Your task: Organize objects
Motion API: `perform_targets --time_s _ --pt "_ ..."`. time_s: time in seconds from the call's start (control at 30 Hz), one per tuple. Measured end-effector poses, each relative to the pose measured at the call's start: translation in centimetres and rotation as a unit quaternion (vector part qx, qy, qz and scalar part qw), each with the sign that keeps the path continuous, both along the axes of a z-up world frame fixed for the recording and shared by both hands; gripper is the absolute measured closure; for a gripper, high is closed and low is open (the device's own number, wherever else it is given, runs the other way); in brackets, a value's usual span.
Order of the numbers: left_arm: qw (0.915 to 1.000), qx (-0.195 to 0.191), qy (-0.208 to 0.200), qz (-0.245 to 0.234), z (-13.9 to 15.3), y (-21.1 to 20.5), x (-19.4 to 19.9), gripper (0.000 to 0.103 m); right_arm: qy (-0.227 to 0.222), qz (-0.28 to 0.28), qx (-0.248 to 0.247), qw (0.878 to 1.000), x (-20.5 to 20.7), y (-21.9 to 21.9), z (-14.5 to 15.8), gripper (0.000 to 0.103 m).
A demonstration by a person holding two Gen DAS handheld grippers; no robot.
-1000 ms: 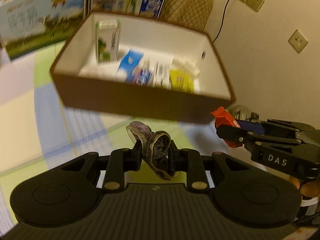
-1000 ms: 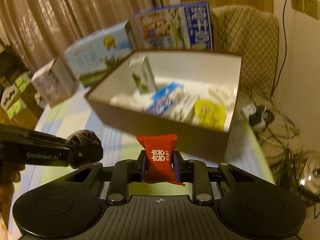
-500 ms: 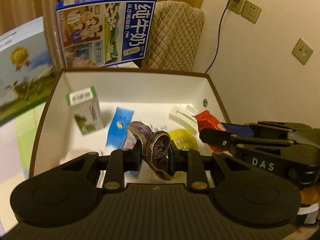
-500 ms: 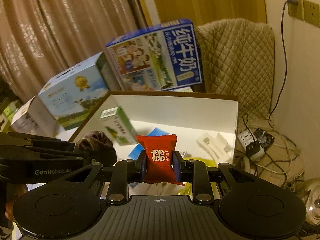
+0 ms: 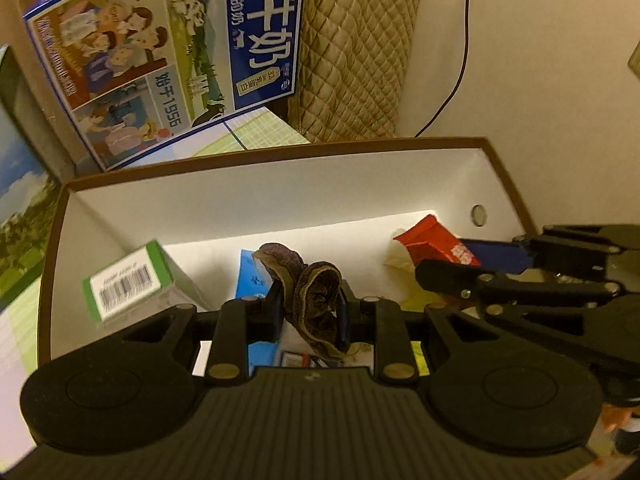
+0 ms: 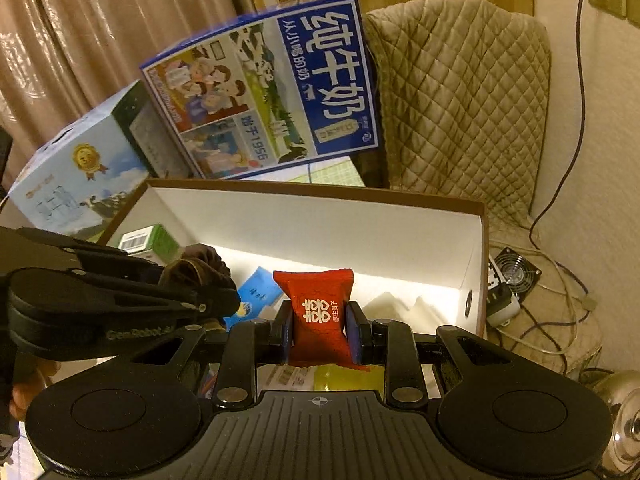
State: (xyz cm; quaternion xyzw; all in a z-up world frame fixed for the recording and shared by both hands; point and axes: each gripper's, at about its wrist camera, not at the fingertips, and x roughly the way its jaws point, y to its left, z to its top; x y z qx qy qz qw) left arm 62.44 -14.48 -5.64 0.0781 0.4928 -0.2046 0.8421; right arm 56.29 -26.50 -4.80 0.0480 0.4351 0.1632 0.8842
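A brown box (image 5: 280, 152) with a white inside lies under both grippers. My left gripper (image 5: 308, 312) is shut on a dark purple scrunchie (image 5: 320, 292) and hangs over the middle of the box. My right gripper (image 6: 318, 332) is shut on a red packet with white characters (image 6: 318, 304), over the right half of the box (image 6: 320, 192). The left wrist view shows that red packet (image 5: 432, 240) at the right, close beside the scrunchie. Inside the box lie a green and white carton (image 5: 128, 284), a blue packet (image 5: 252, 276) and a yellow packet (image 6: 344, 376).
A large blue milk carton case (image 6: 272, 92) leans behind the box, with a light blue case (image 6: 80, 172) to its left. A quilted cover (image 6: 460, 100) stands at the back right. Cables and a small fan (image 6: 516, 272) lie on the floor by the wall.
Both grippers have moved forward from in front of the box to over its inside, still holding the scrunchie and the red packet. The box's back wall now fills the middle of both views.
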Motion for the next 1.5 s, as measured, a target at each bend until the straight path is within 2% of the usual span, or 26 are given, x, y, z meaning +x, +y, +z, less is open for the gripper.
perform_targets --time_s 0.13,0.23,0.27,0.3,0.57,0.67,0.93,1.07,1.23,1.5 --pt "0.9998 0.016 -0.006 -0.004 -0.8 -0.4 1.3 0.078 0.002 -0.004 0.0 1.0 0.9 0.0 -0.4 0.079" --pt "0.9998 0.017 -0.012 -0.006 -0.9 -0.4 1.8 0.056 0.004 -0.003 0.001 1.0 1.2 0.1 -0.7 0.079" --pt "0.9998 0.016 -0.015 -0.004 -0.9 -0.3 1.9 0.043 0.004 -0.003 0.001 1.0 1.3 0.1 -0.8 0.079" --pt "0.9997 0.015 -0.019 -0.002 -0.8 -0.3 2.0 0.039 0.005 -0.003 0.001 1.0 1.4 0.1 -0.9 0.079" --pt "0.9992 0.023 -0.033 0.0 -0.1 0.3 2.3 0.037 0.011 -0.011 0.004 1.0 2.0 0.2 -1.3 0.079" --pt "0.9989 0.022 -0.04 0.006 0.5 0.6 2.3 0.036 0.003 -0.018 0.03 0.999 2.4 0.0 -1.3 0.078" --pt "0.9982 0.014 -0.055 0.02 2.2 1.9 1.8 0.025 -0.02 -0.035 0.045 0.998 2.3 -0.4 -0.6 0.05" --pt "0.9978 0.009 -0.061 0.025 3.0 2.5 0.8 0.017 -0.028 -0.028 0.041 0.998 1.1 -0.6 0.4 0.046" --pt "0.9975 0.007 -0.061 0.034 3.7 3.2 -1.2 0.013 -0.031 -0.018 0.029 0.999 -1.3 -0.8 1.4 0.035" --pt "0.996 -0.003 -0.066 0.059 4.8 4.7 -5.9 0.006 -0.017 -0.007 0.018 1.0 -6.1 -1.1 2.6 0.032"
